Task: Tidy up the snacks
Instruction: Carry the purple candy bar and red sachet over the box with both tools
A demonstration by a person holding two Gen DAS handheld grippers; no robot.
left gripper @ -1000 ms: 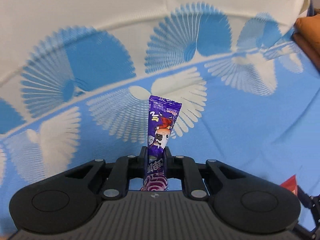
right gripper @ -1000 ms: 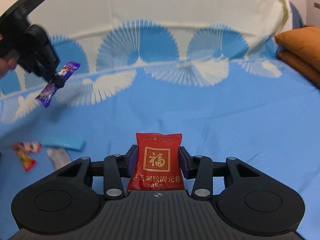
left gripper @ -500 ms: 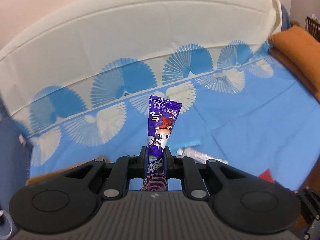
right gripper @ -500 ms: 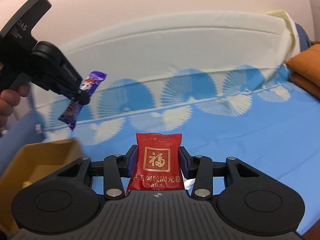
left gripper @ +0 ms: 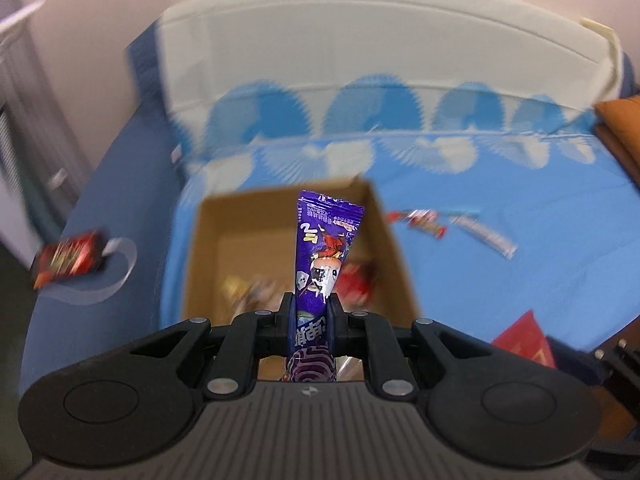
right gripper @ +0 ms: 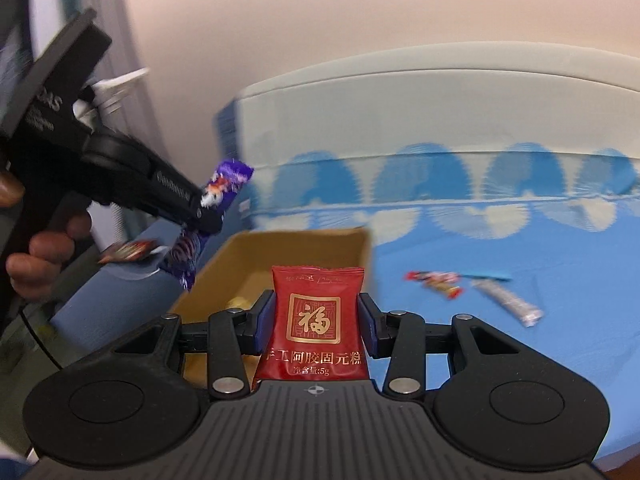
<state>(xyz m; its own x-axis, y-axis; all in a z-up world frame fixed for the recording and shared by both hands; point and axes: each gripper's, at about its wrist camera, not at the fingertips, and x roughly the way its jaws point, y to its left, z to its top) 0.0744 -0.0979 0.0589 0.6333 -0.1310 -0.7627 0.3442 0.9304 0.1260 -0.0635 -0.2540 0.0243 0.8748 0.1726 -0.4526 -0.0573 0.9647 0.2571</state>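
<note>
My left gripper (left gripper: 312,312) is shut on a long purple snack packet (left gripper: 324,256) and holds it above an open cardboard box (left gripper: 388,232); a few blurred snacks lie inside the box. My right gripper (right gripper: 317,322) is shut on a red snack packet (right gripper: 316,320) just in front of the same cardboard box (right gripper: 344,240). The right wrist view shows the left gripper (right gripper: 200,212) with the purple packet (right gripper: 224,188) up at the box's left side.
The box sits on a blue bed sheet (left gripper: 520,280) with fan patterns. Several loose snacks (left gripper: 424,220) and a silver stick packet (left gripper: 484,236) lie right of the box. A red packet (left gripper: 68,258) lies on the bed's left edge. Orange cushions (left gripper: 620,128) sit far right.
Both grippers have swung left with their packets held; the cardboard box has come into the centre of both views, and the left gripper now hangs over it.
</note>
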